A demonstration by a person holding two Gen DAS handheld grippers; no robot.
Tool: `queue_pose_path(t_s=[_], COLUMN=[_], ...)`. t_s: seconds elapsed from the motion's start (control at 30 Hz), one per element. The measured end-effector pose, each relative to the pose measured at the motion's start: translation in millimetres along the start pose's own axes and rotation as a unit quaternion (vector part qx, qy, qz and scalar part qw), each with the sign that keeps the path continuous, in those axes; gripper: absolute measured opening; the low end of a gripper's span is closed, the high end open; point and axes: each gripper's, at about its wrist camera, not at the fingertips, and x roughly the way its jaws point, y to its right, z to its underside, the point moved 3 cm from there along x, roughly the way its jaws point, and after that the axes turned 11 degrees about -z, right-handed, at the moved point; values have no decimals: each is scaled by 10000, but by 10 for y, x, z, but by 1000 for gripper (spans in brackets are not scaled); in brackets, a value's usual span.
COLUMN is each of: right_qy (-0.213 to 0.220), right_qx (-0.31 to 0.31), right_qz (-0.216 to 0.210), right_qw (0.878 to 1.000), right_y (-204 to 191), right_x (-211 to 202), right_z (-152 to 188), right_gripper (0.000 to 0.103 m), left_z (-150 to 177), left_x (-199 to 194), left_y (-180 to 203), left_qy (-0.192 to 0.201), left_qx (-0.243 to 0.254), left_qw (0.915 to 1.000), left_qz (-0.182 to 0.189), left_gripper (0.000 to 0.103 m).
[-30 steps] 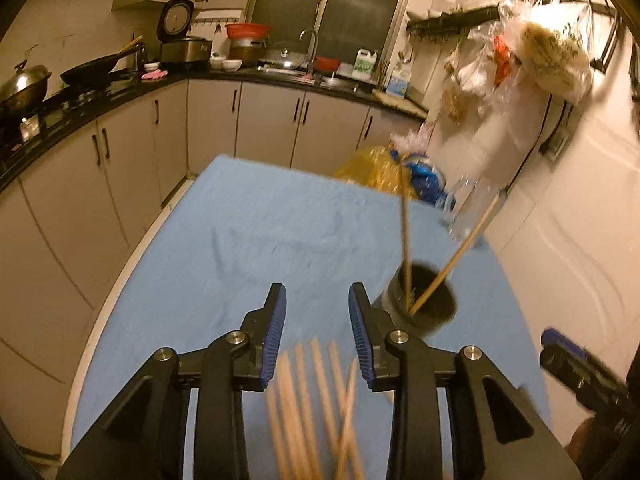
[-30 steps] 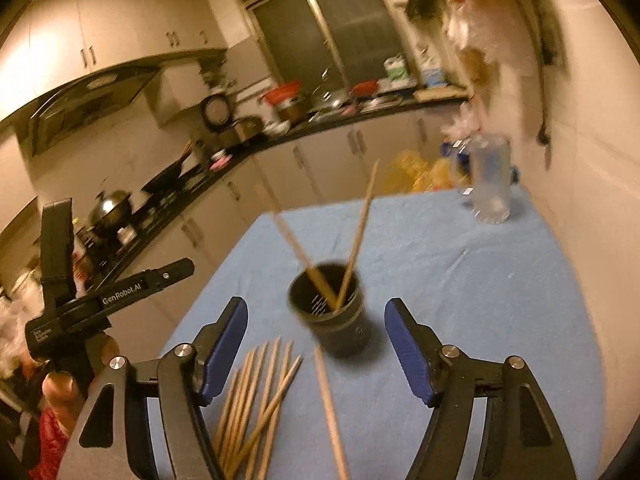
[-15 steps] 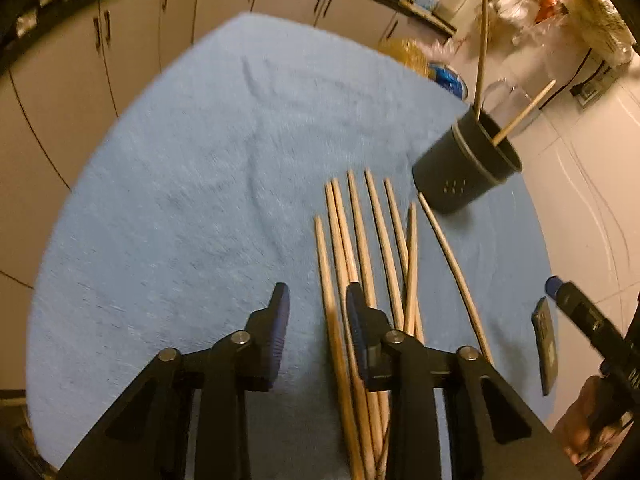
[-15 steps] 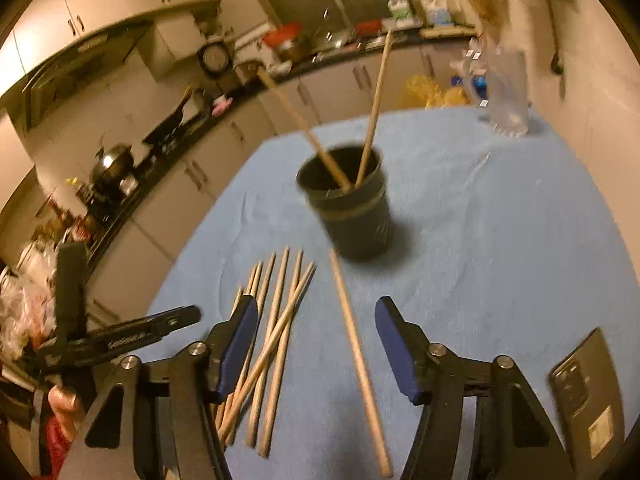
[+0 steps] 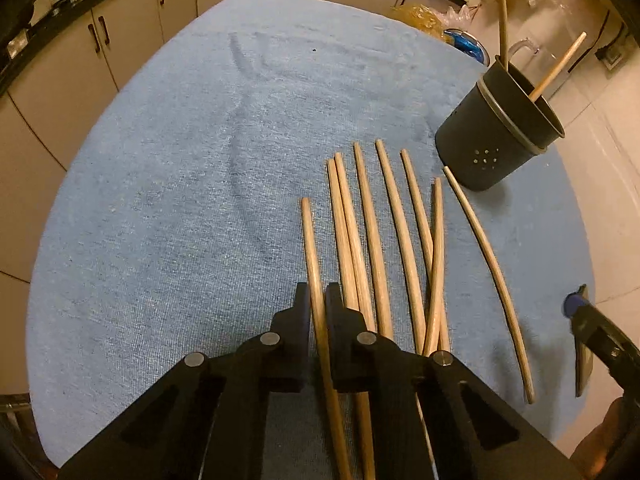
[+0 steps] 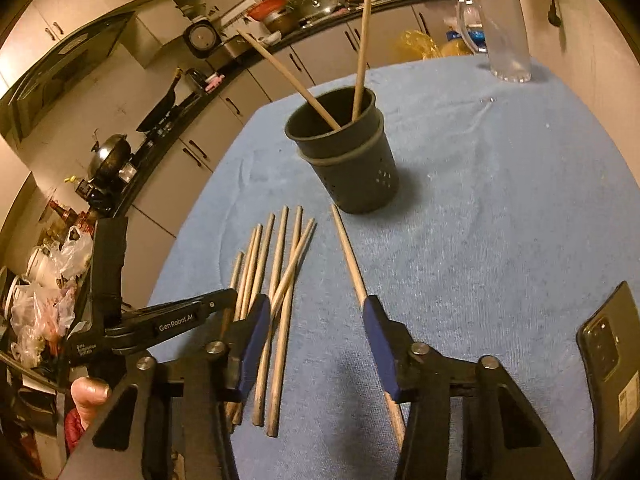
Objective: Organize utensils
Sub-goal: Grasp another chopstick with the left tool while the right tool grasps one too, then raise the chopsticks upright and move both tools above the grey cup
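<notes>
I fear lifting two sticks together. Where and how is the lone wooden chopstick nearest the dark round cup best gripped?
Grip the lone chopstick mid-shaft from above, pinched across it: it lies flat on the blue cloth, apart from the other chopsticks, so both sides are free.

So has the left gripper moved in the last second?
Yes. The left gripper came down toward the blue cloth, tilting off the kitchen cabinets, and is now shut on the leftmost chopstick.
</notes>
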Motion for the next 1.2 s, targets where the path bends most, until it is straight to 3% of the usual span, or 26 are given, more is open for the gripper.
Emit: queue_pose_path(t_s=[0.2, 0.53, 0.77, 0.87, 1.03, 1.2], right_qy=[-350, -632, -699, -664, -423, 47], right_qx=[248, 779, 805, 778, 655, 280], right_qz=[7, 474, 640, 556, 325, 19], right_qw=[9991, 9938, 9922, 9932, 9964, 9996], right_y=[-58, -62, -80, -106, -199, -416], right_x=[311, 994, 1229, 1217, 1012, 664], right_z=[-78, -289, -378, -370, -350, -342], right_gripper=[34, 27, 12, 7, 7, 7], left_z=[74, 108, 59, 45, 40, 34], left_x=[-35, -46, -14, -7, -131, -487], left_y=[-212, -354, -326, -331, -373, -387], left_qy=[70, 138, 200, 242, 469, 1054], left_qx=[-160, -101, -12, -40, -168, -238], left_qw=[9998, 9997, 9996, 9992, 9974, 9918], left_qz=[-134, 194, 210, 321, 524, 679], left_gripper=[7, 7, 7, 6, 6, 6])
